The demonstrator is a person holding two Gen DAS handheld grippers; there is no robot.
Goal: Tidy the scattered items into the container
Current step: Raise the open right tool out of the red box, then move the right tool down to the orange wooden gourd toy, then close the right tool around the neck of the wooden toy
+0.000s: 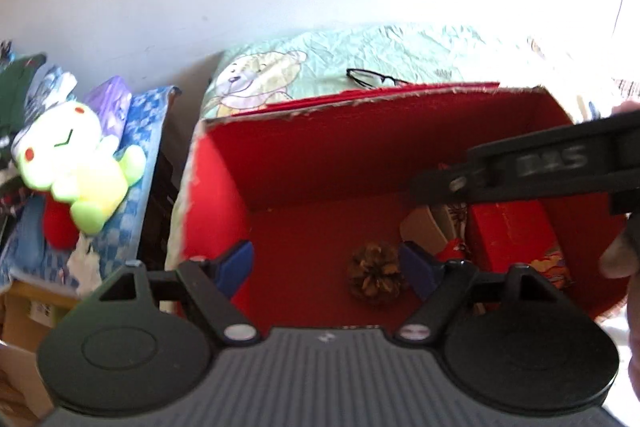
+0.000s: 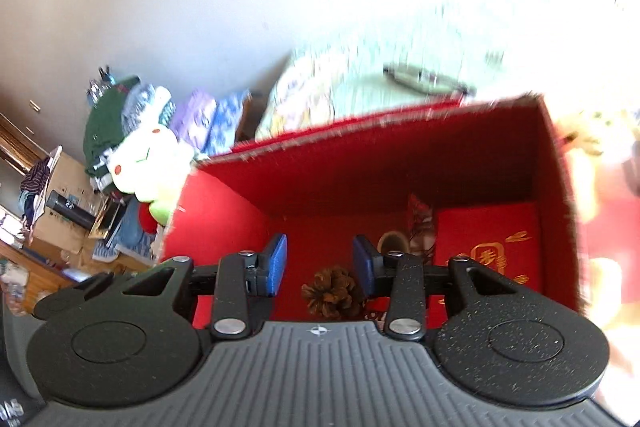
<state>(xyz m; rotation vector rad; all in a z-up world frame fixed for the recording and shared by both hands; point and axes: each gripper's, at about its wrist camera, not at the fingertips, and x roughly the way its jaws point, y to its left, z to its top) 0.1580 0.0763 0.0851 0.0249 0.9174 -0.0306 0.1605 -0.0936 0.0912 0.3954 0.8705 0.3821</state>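
Note:
The red box stands open-topped on the bed, and both views look down into it. On its floor lie a brown pine cone, a red packet with gold print and a wooden piece. My left gripper hangs above the box floor, open, with nothing between its blue pads. My right gripper is also open and empty over the box, with the pine cone on the floor below it and the red packet to its right. The right gripper's black body crosses the left wrist view's upper right.
A pair of black glasses lies on the pale green bed cover behind the box. A green-and-white plush toy sits on piled cloth to the left. At the box's right side shows a blurred yellow plush. A hand is at the right edge.

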